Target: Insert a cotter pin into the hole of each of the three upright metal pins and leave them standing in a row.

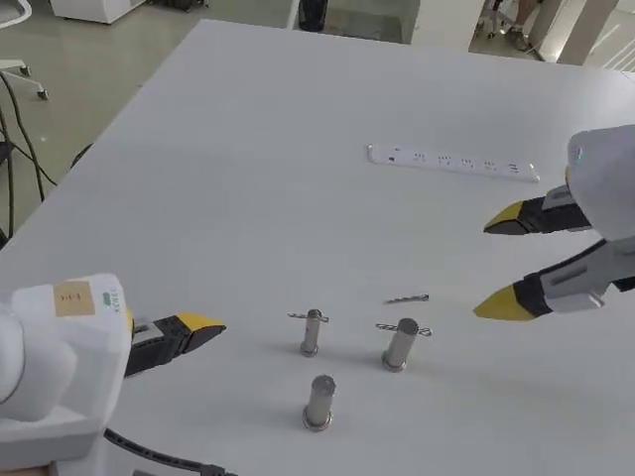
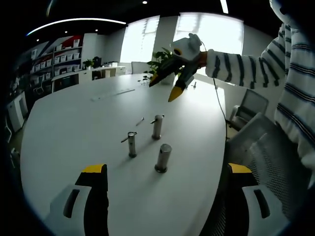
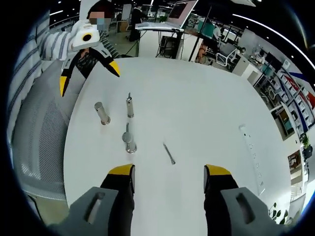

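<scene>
Three upright metal pins stand on the white table (image 1: 248, 178). The left pin (image 1: 312, 332) and the right pin (image 1: 400, 343) each carry a cotter pin through the top hole. The front pin (image 1: 318, 401) has a bare top. One loose cotter pin (image 1: 408, 297) lies flat just behind the right pin. My right gripper (image 1: 501, 263) hovers open to the right of it, and the loose cotter pin (image 3: 169, 153) lies just ahead of its jaws. My left gripper (image 1: 198, 327) is open at the lower left, facing the bare pin (image 2: 163, 157).
A white power strip (image 1: 451, 162) lies on the table behind the pins. Office chairs (image 2: 251, 142) stand at the table's near edge beside the person's striped sleeve (image 2: 246, 64). Shelves and desks fill the room beyond.
</scene>
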